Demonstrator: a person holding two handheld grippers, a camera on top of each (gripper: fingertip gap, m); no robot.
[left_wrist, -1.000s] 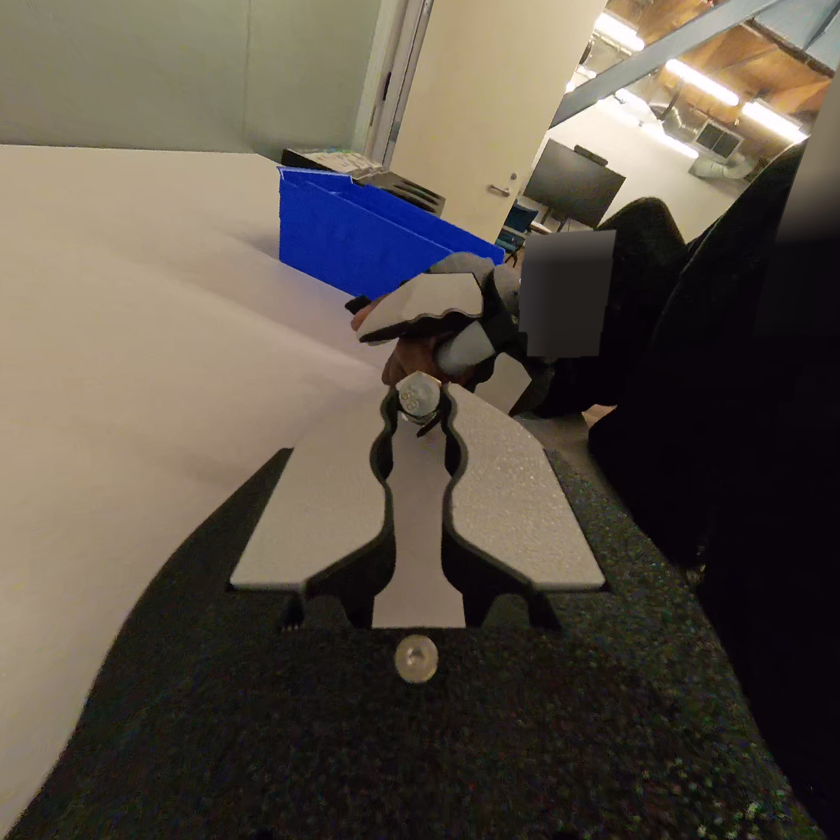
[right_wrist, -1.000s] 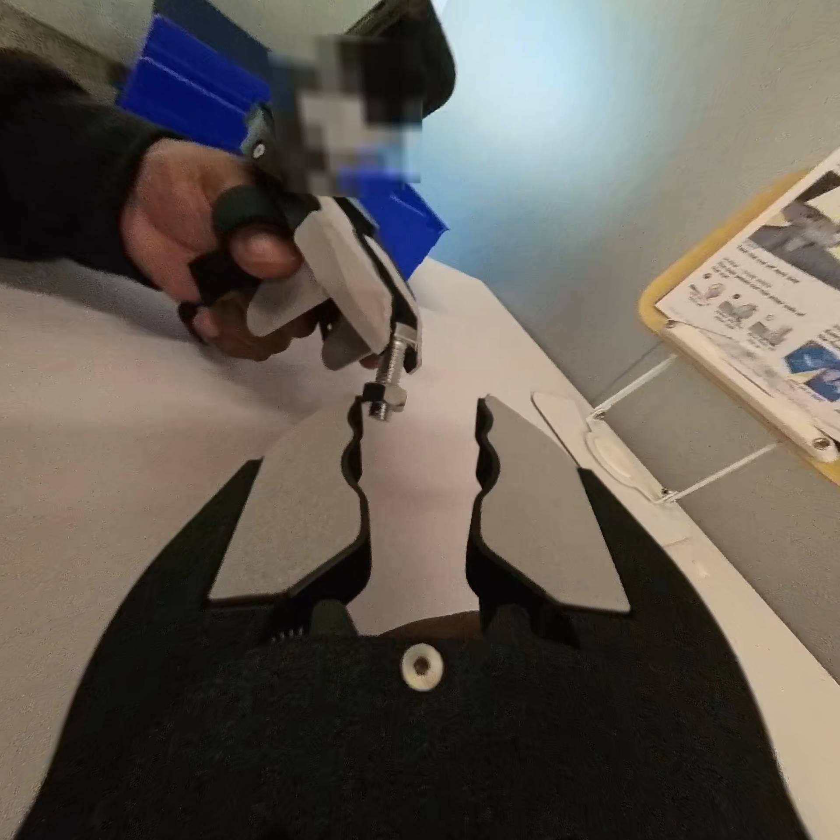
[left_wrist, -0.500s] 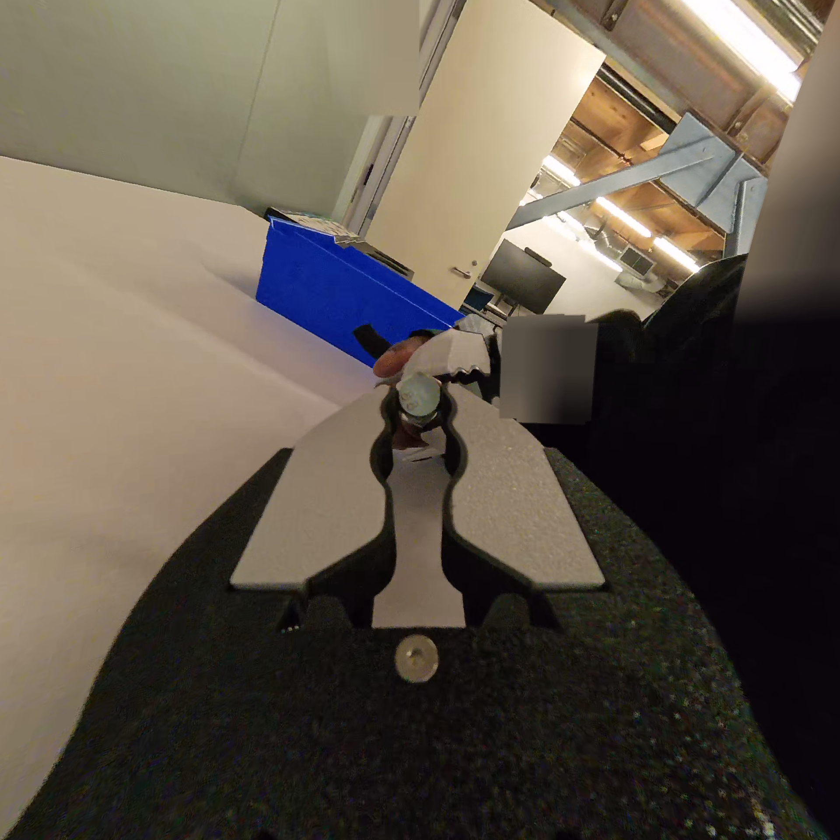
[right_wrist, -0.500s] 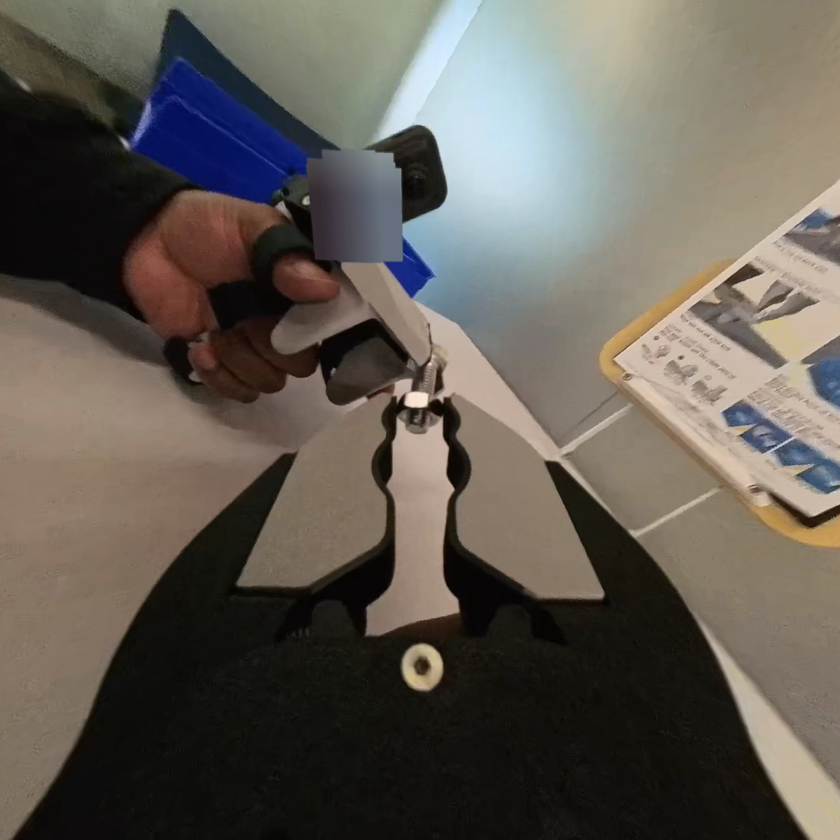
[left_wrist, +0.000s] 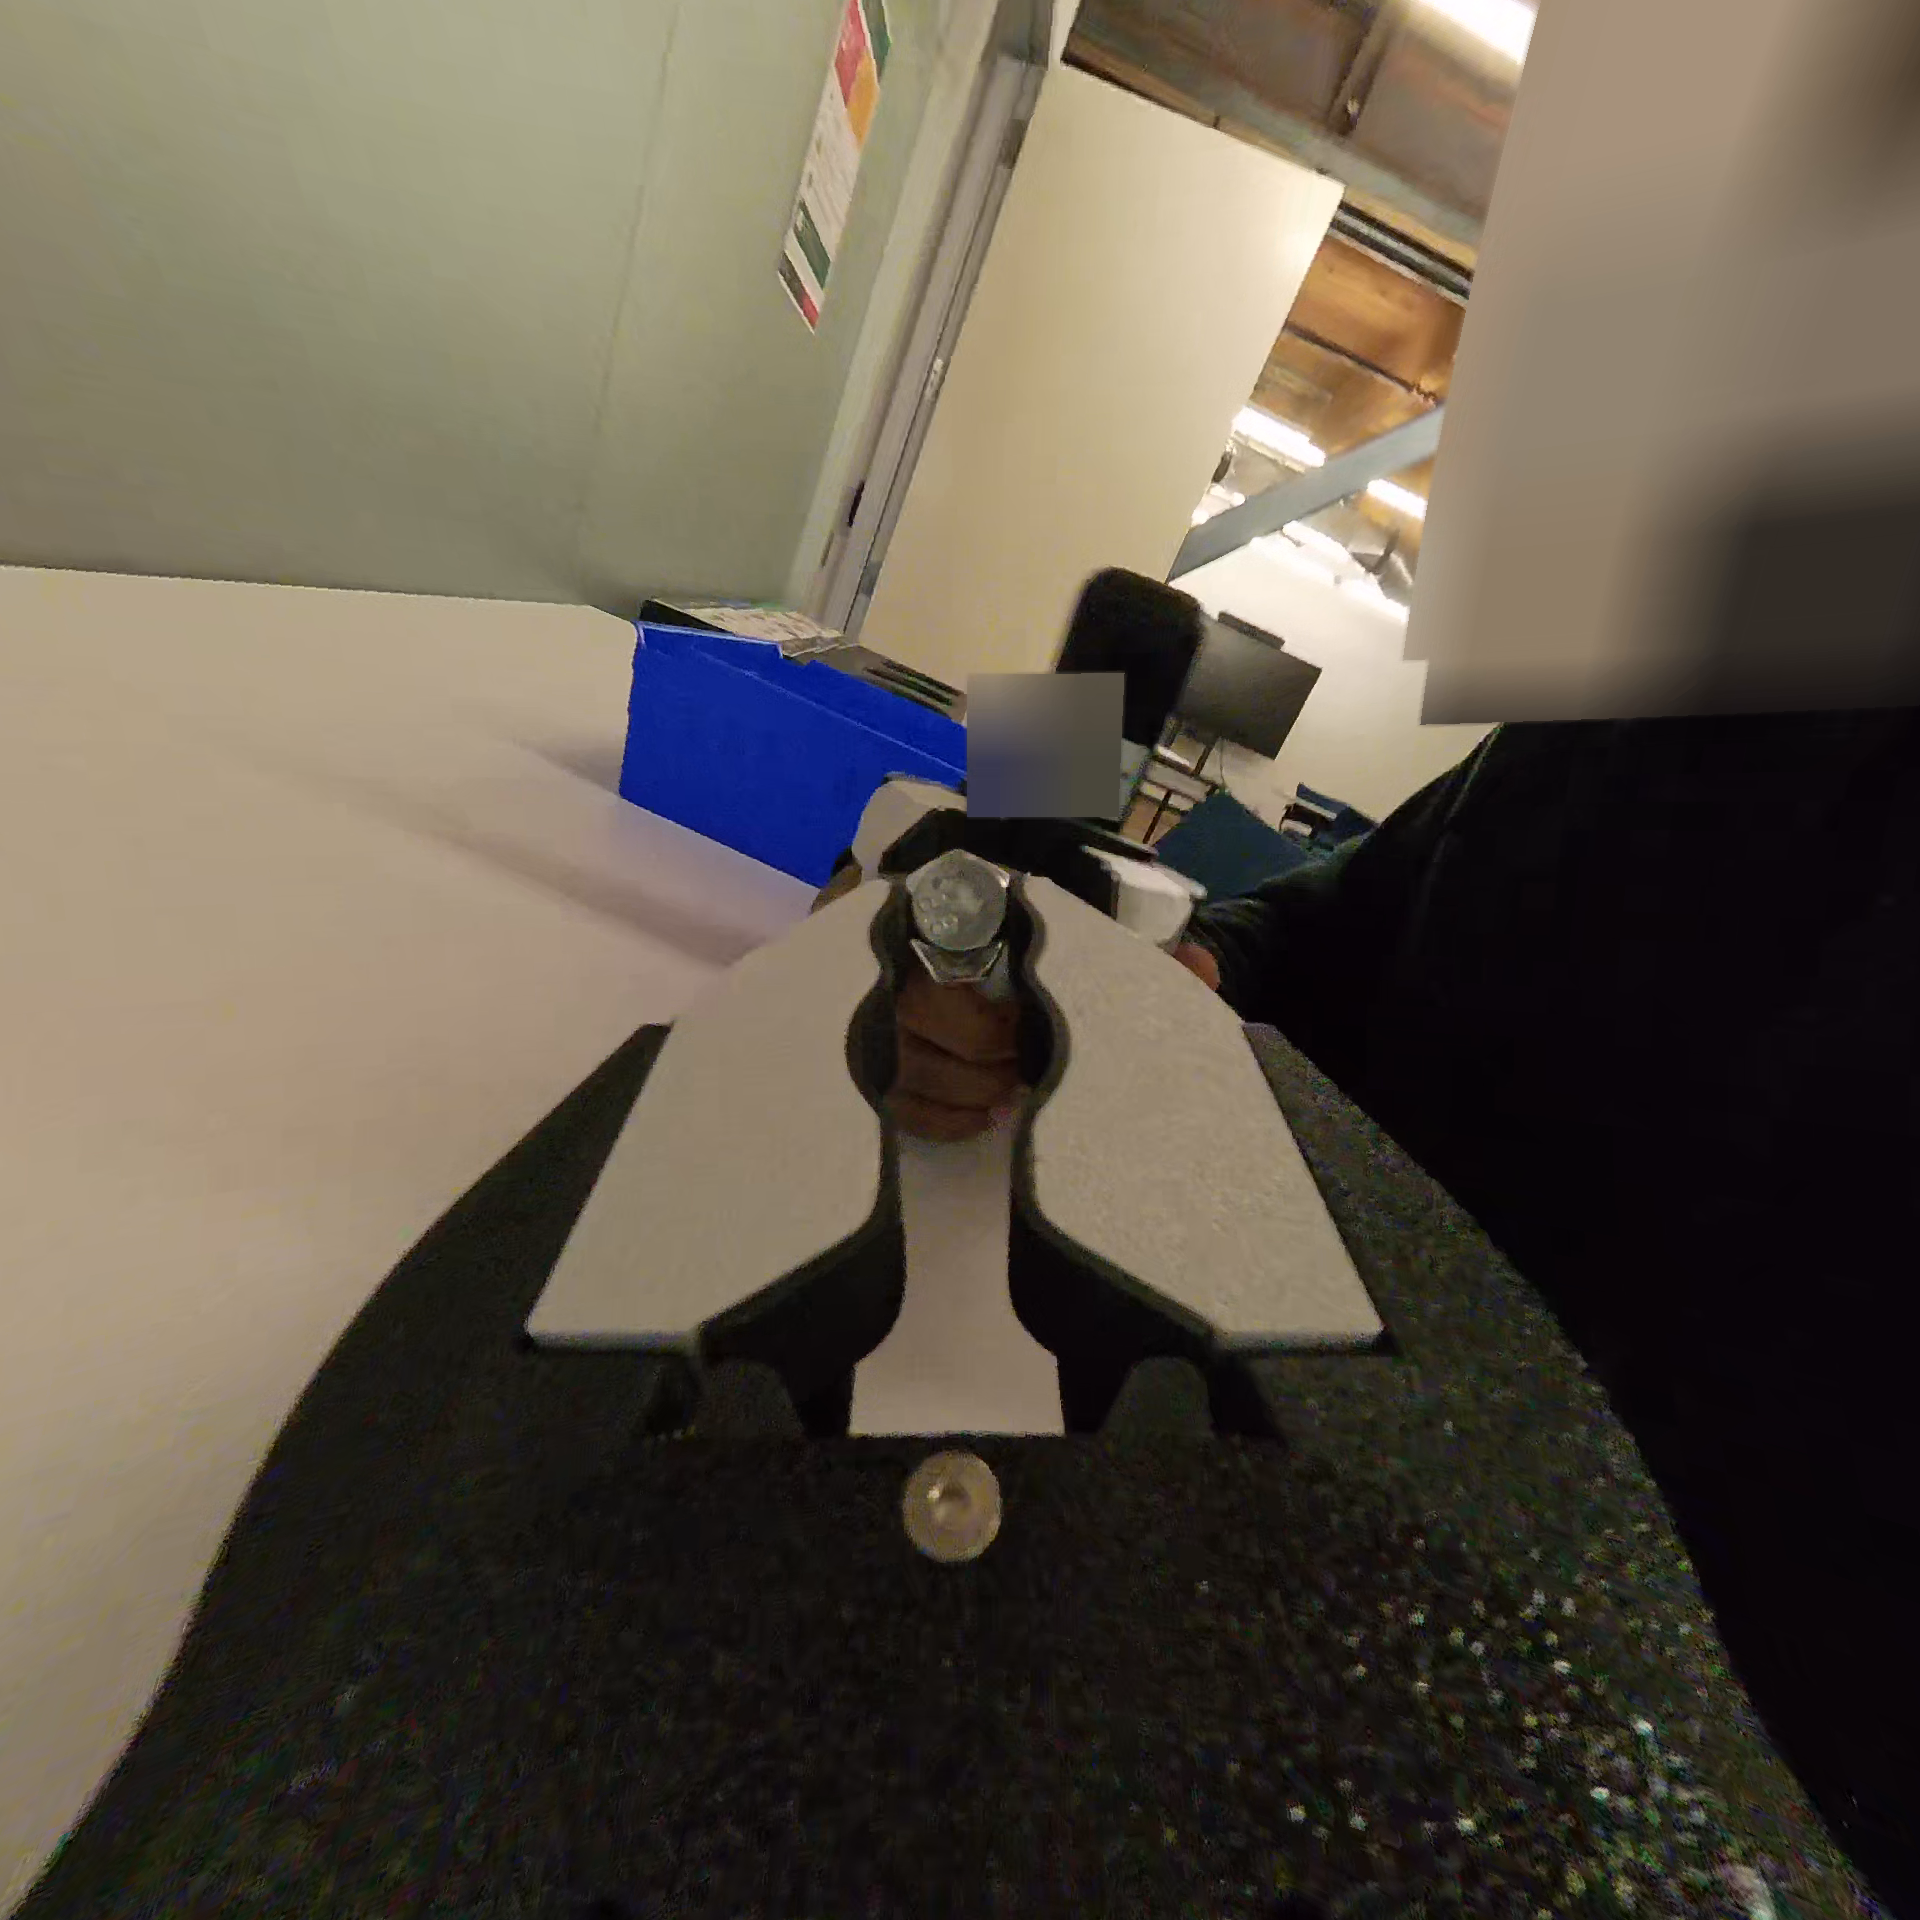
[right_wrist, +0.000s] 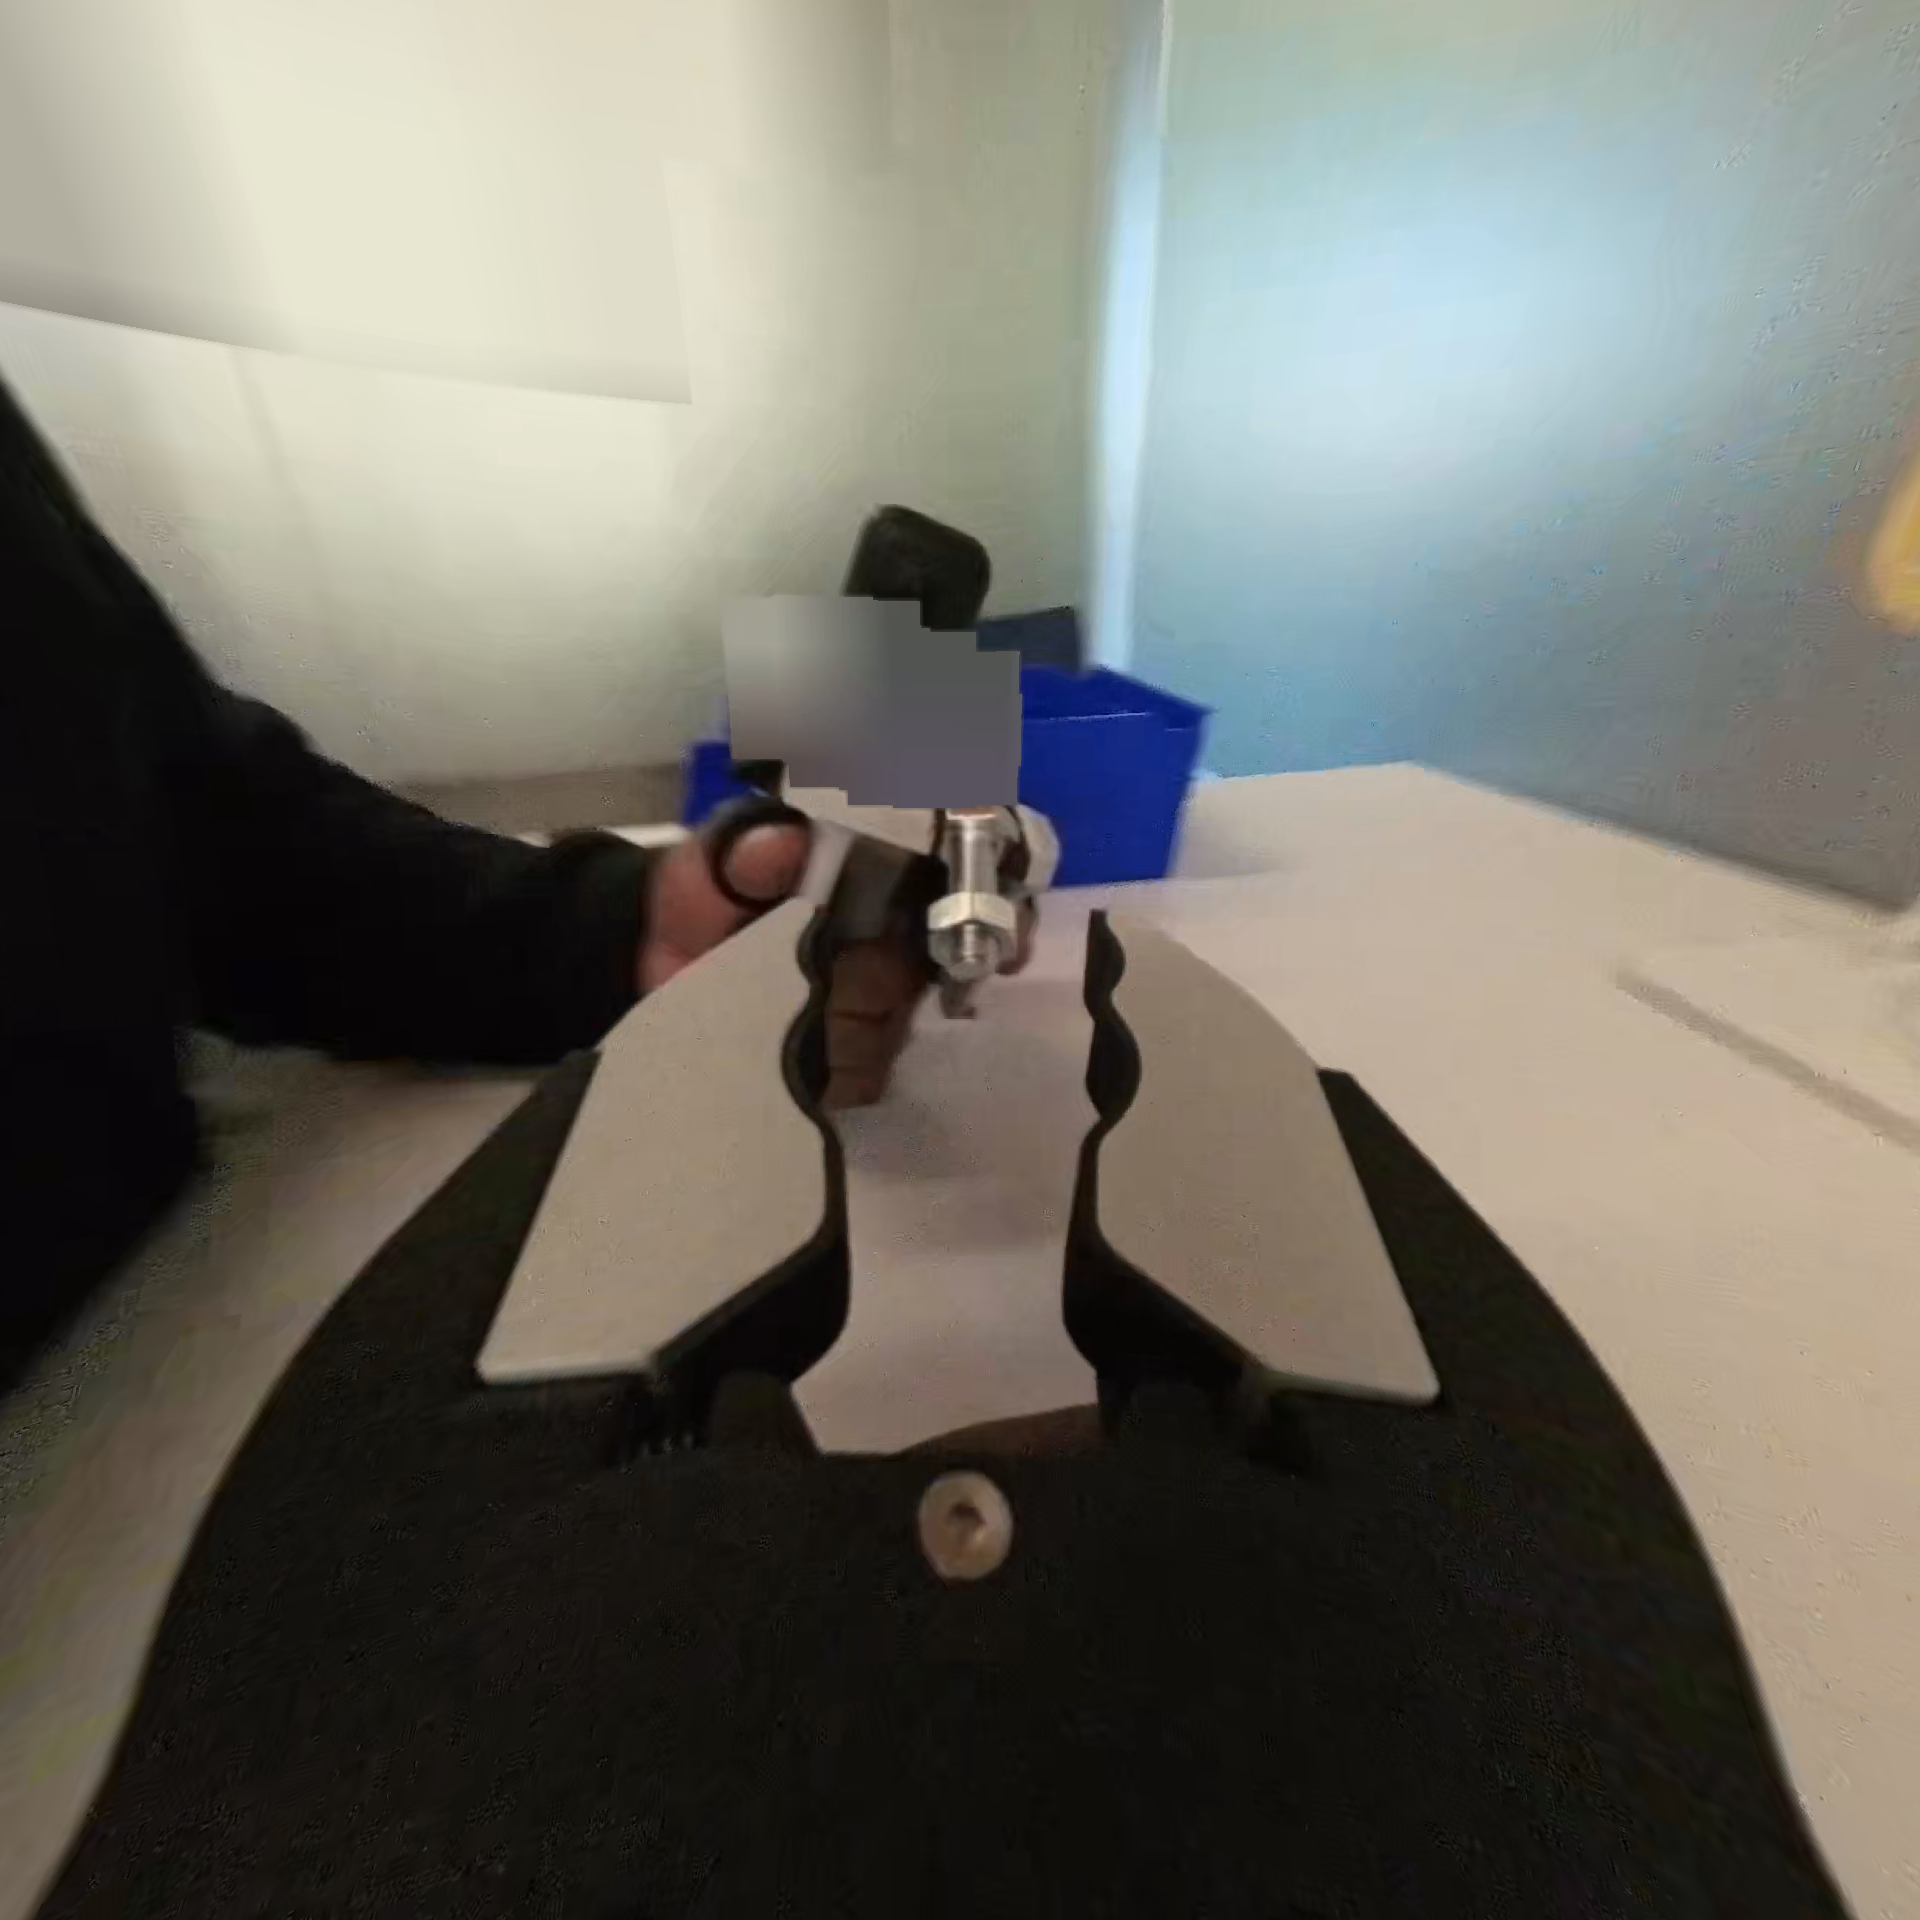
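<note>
The left gripper (left_wrist: 956, 914) jaws pinch a silver bolt (left_wrist: 954, 906) with a nut (right_wrist: 968, 914); the right gripper (right_wrist: 951, 940) jaws gape wide, holding nothing, above the white counter (left_wrist: 260, 935)

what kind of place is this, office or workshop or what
Likely an office-style lab or workspace. A white table carries a blue bin, a doorway opens onto desks with a dark monitor under exposed ceiling beams, and the left gripper holds a metal bolt in its fingers.
</note>
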